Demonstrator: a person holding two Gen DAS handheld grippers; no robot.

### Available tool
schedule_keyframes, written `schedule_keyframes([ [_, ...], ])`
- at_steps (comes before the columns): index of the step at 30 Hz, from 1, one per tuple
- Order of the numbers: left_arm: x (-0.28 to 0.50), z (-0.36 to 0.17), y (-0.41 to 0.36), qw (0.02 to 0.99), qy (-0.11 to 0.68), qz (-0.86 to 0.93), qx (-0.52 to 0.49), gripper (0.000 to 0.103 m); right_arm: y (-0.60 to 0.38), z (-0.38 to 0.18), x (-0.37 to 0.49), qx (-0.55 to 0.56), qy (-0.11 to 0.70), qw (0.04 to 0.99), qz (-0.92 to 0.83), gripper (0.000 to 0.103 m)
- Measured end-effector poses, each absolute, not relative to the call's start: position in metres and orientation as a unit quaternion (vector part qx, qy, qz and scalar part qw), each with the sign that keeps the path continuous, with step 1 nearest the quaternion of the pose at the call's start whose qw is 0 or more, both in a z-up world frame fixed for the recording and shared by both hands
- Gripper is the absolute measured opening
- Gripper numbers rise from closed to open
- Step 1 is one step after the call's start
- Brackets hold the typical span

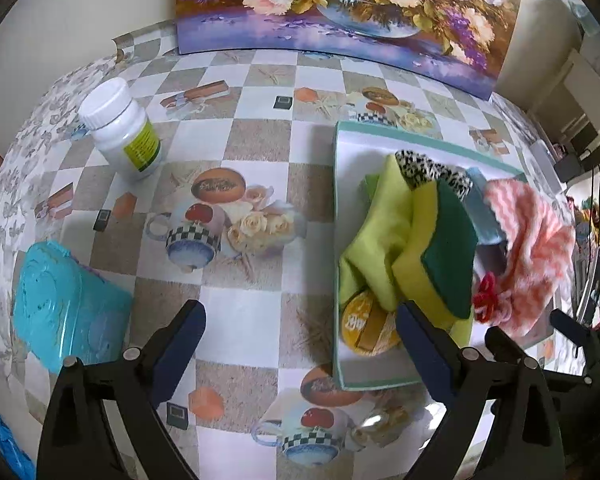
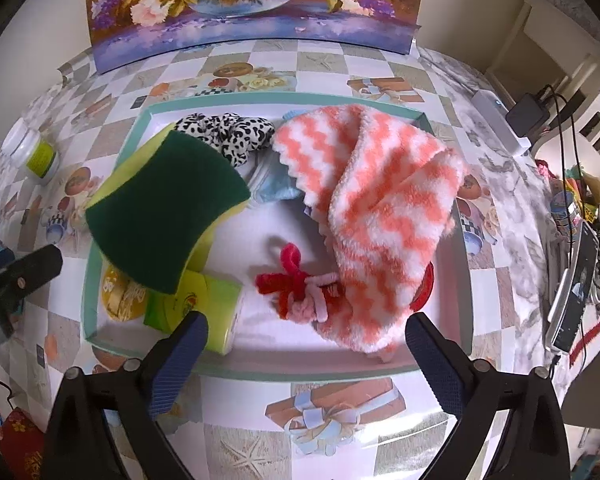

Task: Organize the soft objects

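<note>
1. Grippers first: the left gripper (image 1: 300, 320) stands wide with nothing between its blue pads, over the bare checked tablecloth (image 1: 256, 132) just left of the shallow white tray with a teal rim (image 2: 260, 98). The right gripper (image 2: 306, 336) is also spread wide and empty, hanging over the tray's near edge.

2. Soft things lie heaped inside the tray: a yellow sponge with a dark green scouring face (image 2: 164, 216) at its left, a black-and-white spotted fabric scrunchie (image 2: 228, 130) at its far side, a fluffy coral-and-white zigzag cloth (image 2: 380, 200) draped across its right half, and a red-and-pink pipe-cleaner figure (image 2: 300, 284) near its middle, partly under the cloth. A lime-green cloth (image 1: 380, 232) sits under the sponge.

3. Judged from this, the step in hand looks like a release just made into the tray, both grippers free.

4. Left of the tray, well apart, stand a white plastic bottle with a yellow-green label (image 1: 120, 128) and a turquoise plastic pack (image 1: 64, 304); neither reads clearly as soft.

5. Next move calls for checking whether anything soft remains outside the tray; otherwise tidying the heap.
</note>
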State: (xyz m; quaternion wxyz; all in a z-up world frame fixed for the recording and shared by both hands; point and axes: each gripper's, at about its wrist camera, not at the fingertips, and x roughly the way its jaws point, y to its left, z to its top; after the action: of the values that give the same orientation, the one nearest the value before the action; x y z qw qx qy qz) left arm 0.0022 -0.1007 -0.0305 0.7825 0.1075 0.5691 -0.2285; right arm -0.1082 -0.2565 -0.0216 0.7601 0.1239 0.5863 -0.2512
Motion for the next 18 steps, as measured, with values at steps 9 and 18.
schedule_keyframes([
  [9,-0.011,-0.026,-0.082,0.791,0.559,-0.223,0.113,0.096,-0.239,-0.010,-0.118,0.106,0.571,0.774,-0.251,0.103],
  [18,-0.023,-0.011,-0.063,0.810,0.532,-0.220,0.111,0.096,-0.228,0.002,-0.129,0.107,0.552,0.788,-0.252,0.103],
])
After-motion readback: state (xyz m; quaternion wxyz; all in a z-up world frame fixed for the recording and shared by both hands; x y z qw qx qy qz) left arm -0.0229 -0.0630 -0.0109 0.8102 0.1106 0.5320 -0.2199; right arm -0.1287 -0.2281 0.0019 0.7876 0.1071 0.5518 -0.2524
